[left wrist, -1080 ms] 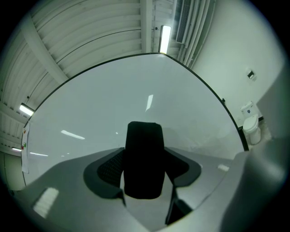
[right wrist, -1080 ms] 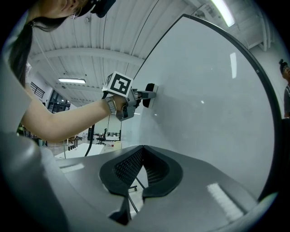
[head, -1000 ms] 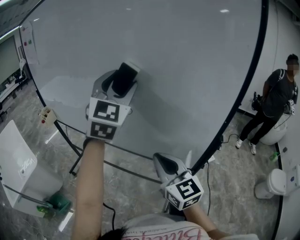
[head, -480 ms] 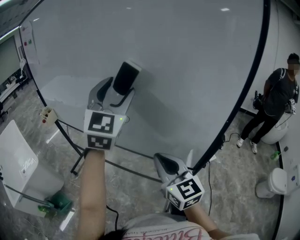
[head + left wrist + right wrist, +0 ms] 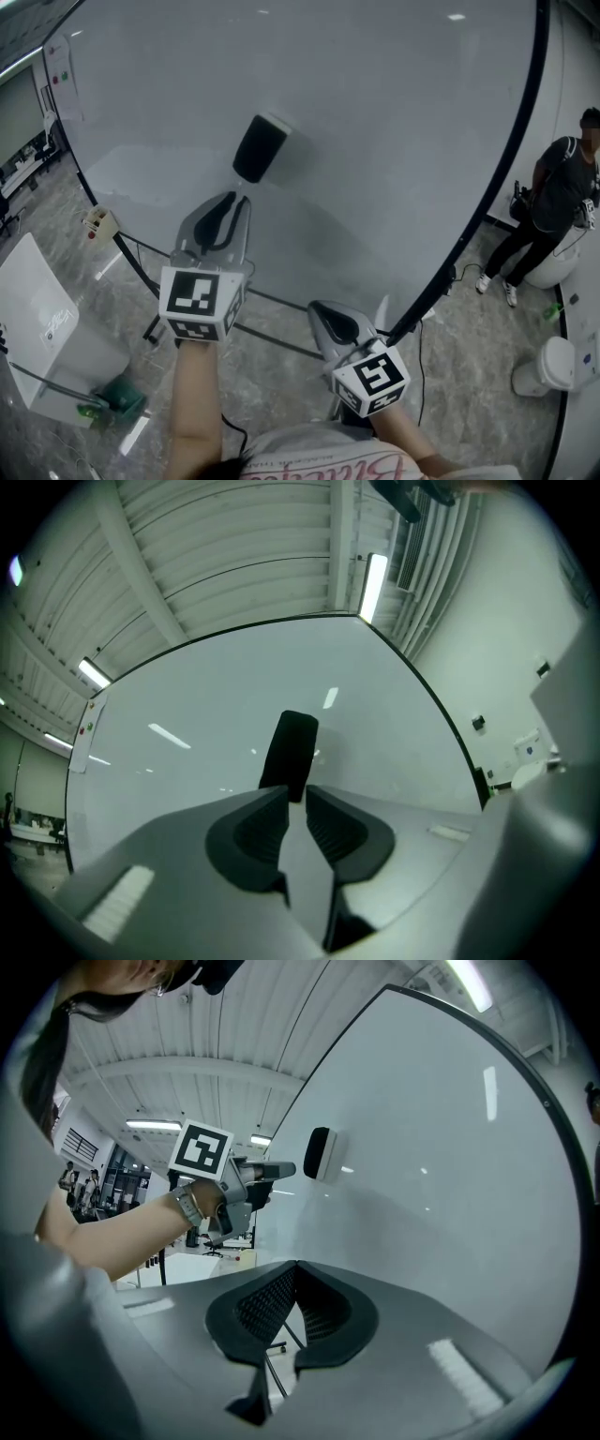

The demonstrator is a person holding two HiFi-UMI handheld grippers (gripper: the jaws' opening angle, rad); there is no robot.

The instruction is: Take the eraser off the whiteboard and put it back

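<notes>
Eraser sitting on whiteboard, likely light, rigid, magnetic | gripping across narrow sides | left gripper empty, jaws just closing to a slit | right gripper clenched, empty.

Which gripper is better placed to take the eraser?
Left. The left gripper aims at the eraser nearby; its empty jaws have just been closing. The right gripper is farther away.

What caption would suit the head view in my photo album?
Black eraser clings to the whiteboard while the left gripper, below it, has just been closing its empty jaws.
</notes>
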